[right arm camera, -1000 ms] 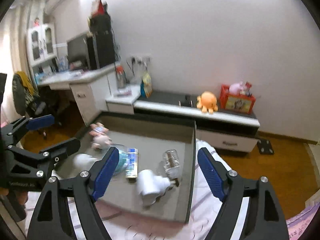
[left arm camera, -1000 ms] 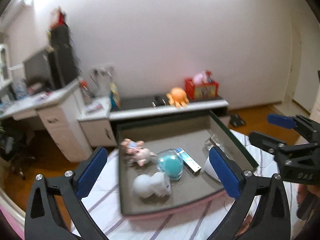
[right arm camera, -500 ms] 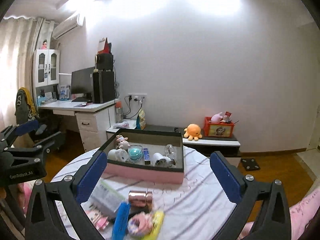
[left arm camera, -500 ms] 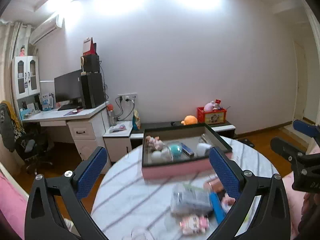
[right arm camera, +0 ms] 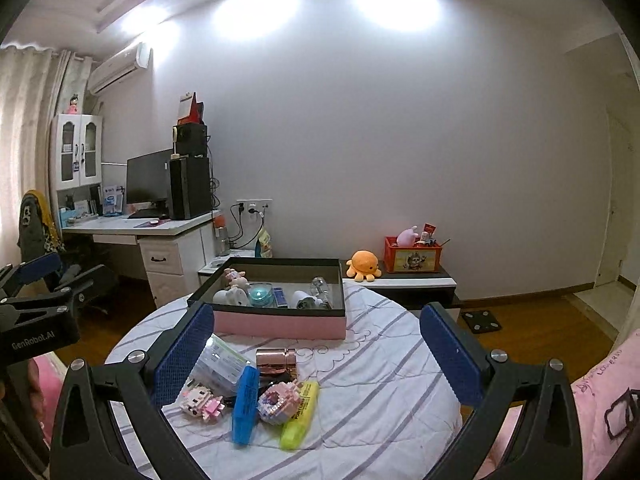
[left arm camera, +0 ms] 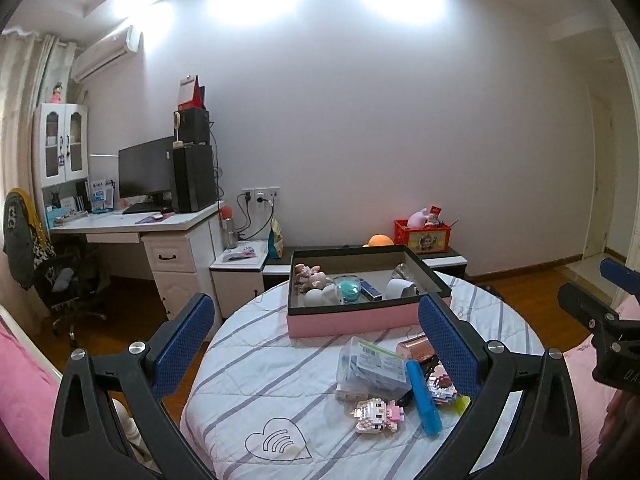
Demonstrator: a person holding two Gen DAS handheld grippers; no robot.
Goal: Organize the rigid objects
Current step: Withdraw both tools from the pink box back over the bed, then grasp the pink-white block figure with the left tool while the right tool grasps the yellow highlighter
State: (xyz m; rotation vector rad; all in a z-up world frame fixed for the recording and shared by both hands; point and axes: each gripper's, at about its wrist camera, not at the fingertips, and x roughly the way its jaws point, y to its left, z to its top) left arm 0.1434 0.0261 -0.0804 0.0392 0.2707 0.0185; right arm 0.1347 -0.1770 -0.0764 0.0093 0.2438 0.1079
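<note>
Both views are evenly lit and sharp. Light falls from overhead: two blown-out white glare patches sit on the wall (left arm camera: 360,120) high above the pink box (left arm camera: 360,322), and the wall dims toward its lower part. Shadows beside the box on the striped cloth (right arm camera: 380,380) are faint. Fisheye bending curves the ceiling line, and black vignette fills the corners. The box's contents look slightly soft, perhaps from distance.

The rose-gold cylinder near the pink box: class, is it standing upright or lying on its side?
Lying on its side. The rose-gold cylinder rests lengthwise on the striped tablecloth, outside the pink box.
</note>
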